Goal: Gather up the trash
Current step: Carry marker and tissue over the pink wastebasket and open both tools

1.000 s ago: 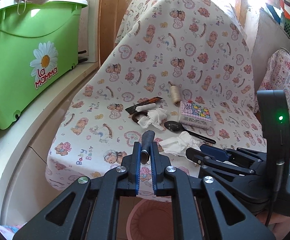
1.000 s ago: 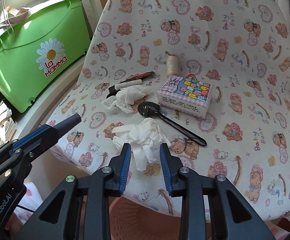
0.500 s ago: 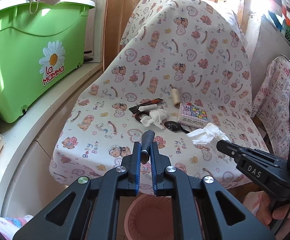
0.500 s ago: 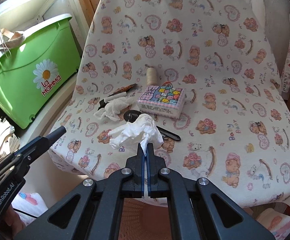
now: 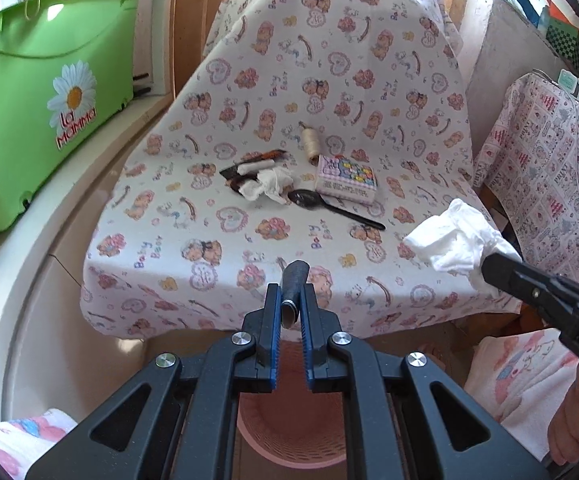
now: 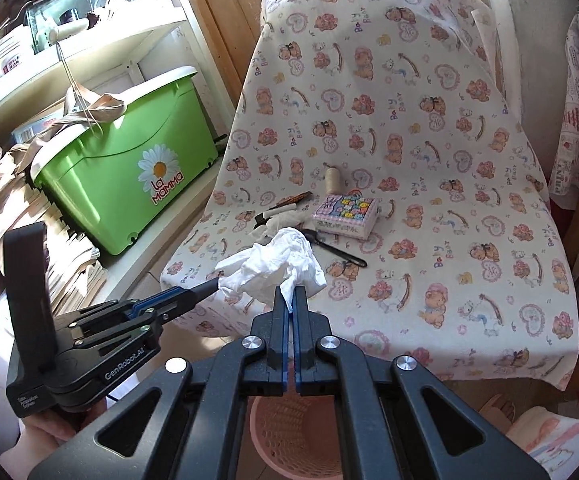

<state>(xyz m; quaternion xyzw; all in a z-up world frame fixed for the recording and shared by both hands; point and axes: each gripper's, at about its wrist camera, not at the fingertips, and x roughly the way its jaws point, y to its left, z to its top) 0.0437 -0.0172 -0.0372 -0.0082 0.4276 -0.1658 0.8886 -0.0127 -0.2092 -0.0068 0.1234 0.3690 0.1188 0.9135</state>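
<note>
Right gripper (image 6: 290,300) pinches white tissue (image 6: 277,266), up off chair, above pink basket (image 6: 293,432). Left gripper (image 5: 291,306) pinches small dark tube (image 5: 294,286). Second tissue (image 5: 267,184) waits on chair (image 5: 229,248).

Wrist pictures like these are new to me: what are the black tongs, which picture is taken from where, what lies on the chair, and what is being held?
No robot: a person holds a hand-held clamp in each hand, each with a camera looking along its fingers. One picture looks from the left gripper, the other from the right gripper.

The left gripper is shut on a small dark tube. The right gripper is shut on a crumpled white tissue, held in the air in front of the chair.

On the chair's printed cover lie a second tissue, a black spoon, a small patterned box, a spool of thread and a dark wrapper. A pink basket stands below, likely for the trash.
</note>
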